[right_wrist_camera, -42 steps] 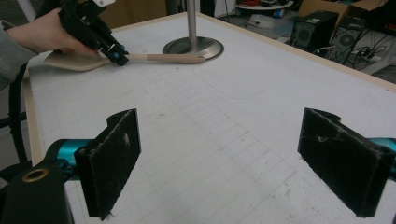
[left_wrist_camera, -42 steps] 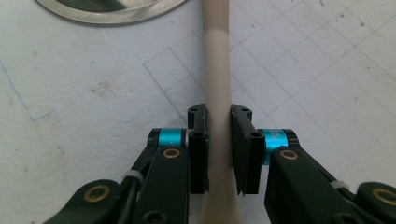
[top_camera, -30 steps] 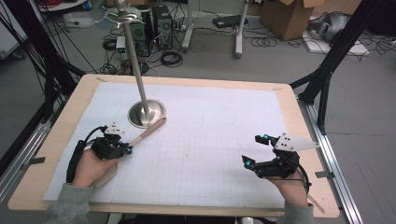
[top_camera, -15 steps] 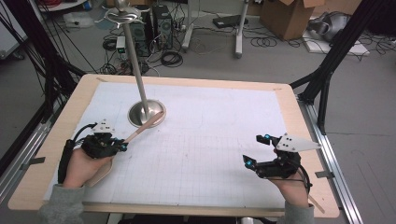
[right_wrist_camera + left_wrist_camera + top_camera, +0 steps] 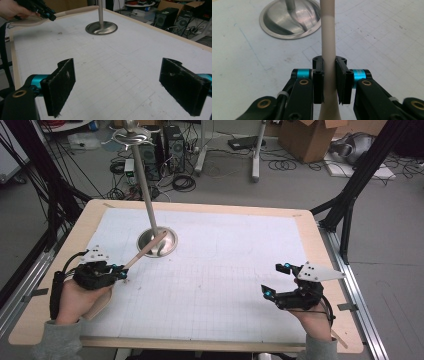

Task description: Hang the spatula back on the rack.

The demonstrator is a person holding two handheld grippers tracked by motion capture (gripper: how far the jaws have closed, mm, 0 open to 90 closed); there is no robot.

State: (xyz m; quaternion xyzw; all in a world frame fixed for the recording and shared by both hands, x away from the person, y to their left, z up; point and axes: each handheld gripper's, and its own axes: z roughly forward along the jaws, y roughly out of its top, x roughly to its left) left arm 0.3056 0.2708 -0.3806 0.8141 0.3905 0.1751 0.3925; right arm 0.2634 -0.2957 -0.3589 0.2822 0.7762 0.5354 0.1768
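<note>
Near the left edge of the tabletop point(image 5: 210, 215), toward the near left corner, the left gripper point(image 5: 121, 271) is seen with its jaws pressed against the sides of a pale wooden handle point(image 5: 145, 251); in the left gripper view the wooden handle point(image 5: 328, 50) is clamped between the two black pads. The handle is angled away from the gripper, its far end lying over the rim of the round steel base point(image 5: 157, 241) of an upright metal pole point(image 5: 144, 182), set left of centre toward the far edge. Near the near right corner, the right gripper point(image 5: 275, 280) is held above bare gridded paper, its jaws spread wide with nothing between them.
</note>
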